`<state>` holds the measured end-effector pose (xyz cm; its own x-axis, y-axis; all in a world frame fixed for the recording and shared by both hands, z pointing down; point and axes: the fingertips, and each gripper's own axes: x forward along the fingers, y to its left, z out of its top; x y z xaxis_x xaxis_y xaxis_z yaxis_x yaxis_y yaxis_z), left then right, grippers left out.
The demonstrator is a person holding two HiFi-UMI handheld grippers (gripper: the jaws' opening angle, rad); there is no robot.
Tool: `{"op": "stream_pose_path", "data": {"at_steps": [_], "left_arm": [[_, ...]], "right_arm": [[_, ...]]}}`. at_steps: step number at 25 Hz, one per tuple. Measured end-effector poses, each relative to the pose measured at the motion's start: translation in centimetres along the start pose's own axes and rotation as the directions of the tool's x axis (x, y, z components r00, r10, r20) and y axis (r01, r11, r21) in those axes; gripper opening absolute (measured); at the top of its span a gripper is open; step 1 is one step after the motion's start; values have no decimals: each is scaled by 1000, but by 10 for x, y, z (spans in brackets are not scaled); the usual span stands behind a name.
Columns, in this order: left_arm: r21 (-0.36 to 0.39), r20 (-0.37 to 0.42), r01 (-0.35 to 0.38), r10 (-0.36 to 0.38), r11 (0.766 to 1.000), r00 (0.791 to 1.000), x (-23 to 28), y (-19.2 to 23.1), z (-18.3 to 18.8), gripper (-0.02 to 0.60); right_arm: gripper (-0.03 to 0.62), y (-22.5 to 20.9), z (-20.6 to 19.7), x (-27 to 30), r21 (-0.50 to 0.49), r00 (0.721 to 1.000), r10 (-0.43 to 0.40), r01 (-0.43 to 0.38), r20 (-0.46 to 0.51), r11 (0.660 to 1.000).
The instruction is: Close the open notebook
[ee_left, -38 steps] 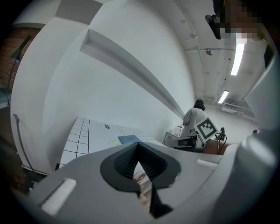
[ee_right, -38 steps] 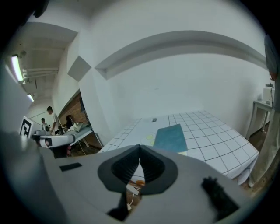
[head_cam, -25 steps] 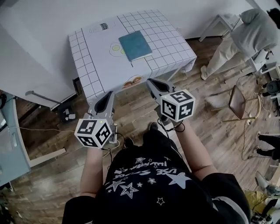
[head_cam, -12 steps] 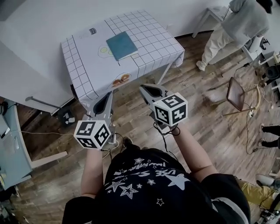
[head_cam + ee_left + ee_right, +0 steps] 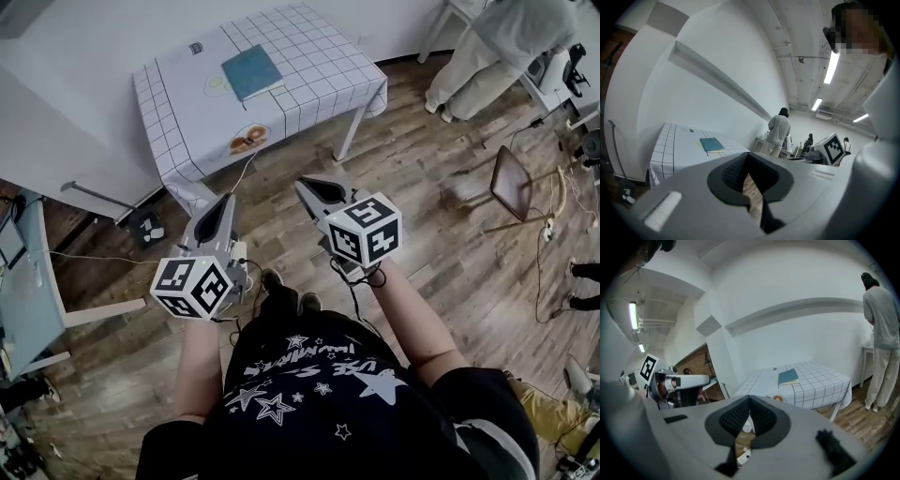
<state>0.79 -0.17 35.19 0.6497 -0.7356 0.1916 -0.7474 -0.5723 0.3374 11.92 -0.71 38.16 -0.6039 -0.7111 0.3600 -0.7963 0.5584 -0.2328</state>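
Note:
A teal notebook (image 5: 251, 72) lies closed and flat on the table with the white grid cloth (image 5: 187, 112), far ahead in the head view. It also shows small in the left gripper view as the notebook (image 5: 711, 144) and in the right gripper view as the notebook (image 5: 788, 377). My left gripper (image 5: 225, 201) and right gripper (image 5: 306, 185) hang over the wooden floor, well short of the table and side by side. Both stand shut, left gripper (image 5: 749, 154) and right gripper (image 5: 750, 397), with nothing between the jaws.
A person in grey clothes (image 5: 502, 42) stands at the upper right by a white desk. A brown chair (image 5: 513, 186) stands on the floor to the right. A pale bench (image 5: 33, 281) and a floor socket with cables (image 5: 147, 230) are at the left.
The table and notebook have slid up and away in the head view. Both grippers have drawn back from the table together, still shut.

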Motion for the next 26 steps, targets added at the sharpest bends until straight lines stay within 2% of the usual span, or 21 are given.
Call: {"op": "stream_pose_path", "data": {"at_steps": [6,11,20,26], "left_arm": [[34,16,-75,74,997,997,-38,-27,-11,9],[45,20,-111,110,993,994,-58,-32,-13,9],[37,52,-30,28,999,998,-58,-41,-8,9],[47,35,1,-2,999,999,-88,-30,-7,9]], "right_arm": [[15,20,-23,-24,-29,997,71,-72,-23,997],[15,36,-23,-28,-24,995,98,-98,3,995],[15,51,-21,-33,-68,998,58,-58,-1,996],[15,83,-16,-27,-69,999,37,-35,14,997]]}}
